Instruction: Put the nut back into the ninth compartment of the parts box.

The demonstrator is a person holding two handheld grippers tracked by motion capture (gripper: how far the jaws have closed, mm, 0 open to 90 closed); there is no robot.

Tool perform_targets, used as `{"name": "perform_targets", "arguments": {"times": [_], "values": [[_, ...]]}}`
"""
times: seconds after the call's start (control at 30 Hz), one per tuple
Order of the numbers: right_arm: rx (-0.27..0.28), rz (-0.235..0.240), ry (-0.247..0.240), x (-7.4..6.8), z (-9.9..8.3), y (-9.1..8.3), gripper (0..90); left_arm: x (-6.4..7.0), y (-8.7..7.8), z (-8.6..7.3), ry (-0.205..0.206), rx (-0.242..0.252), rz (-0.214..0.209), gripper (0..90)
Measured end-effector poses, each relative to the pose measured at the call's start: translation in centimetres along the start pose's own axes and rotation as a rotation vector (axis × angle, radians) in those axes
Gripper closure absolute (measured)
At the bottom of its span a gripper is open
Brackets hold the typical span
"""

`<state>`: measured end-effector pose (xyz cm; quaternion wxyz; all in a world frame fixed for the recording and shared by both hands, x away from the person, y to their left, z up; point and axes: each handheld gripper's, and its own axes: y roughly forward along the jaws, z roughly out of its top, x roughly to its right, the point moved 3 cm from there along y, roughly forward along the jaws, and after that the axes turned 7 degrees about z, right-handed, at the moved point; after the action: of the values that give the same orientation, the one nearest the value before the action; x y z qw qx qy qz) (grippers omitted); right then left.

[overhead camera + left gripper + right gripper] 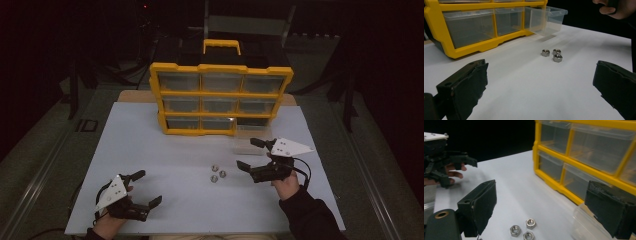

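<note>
While both grippers hang open and empty, three nuts (216,175) lie on the counter (165,165) beside the right gripper (252,154), near the pulled-out drawer (248,142). Likely pre-grasp: next, close right jaws on one nut.

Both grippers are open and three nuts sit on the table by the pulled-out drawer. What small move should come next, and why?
Probably lower the right gripper onto the nearest of the three nuts and close on it. Its jaws stand open and empty beside the nuts, and the clear drawer pulled out of the yellow organizer sits close by. The left gripper is farther off.
</note>
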<state>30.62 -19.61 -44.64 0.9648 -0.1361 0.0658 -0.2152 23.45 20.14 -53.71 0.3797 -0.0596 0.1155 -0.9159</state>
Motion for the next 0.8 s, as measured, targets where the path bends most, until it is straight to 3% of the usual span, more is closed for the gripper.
{"name": "perform_targets", "arguments": {"times": [0.2, 0.33, 0.8], "values": [[-0.037, -0.026, 0.027, 0.5, -0.2, 1.4, 13.1, 0.0, 0.0, 0.0, -0.001, 0.007, -0.001, 0.0], [-0.066, -0.019, 0.036, 0.7, -1.2, 2.4, 12.0, 0.0, 0.0, 0.0, -0.006, 0.012, 0.002, 0.0], [-0.2, 0.045, 0.06, 0.9, -4.4, 4.9, 27.3, 0.0, 0.0, 0.0, -0.006, 0.008, -0.003, 0.0]]}}
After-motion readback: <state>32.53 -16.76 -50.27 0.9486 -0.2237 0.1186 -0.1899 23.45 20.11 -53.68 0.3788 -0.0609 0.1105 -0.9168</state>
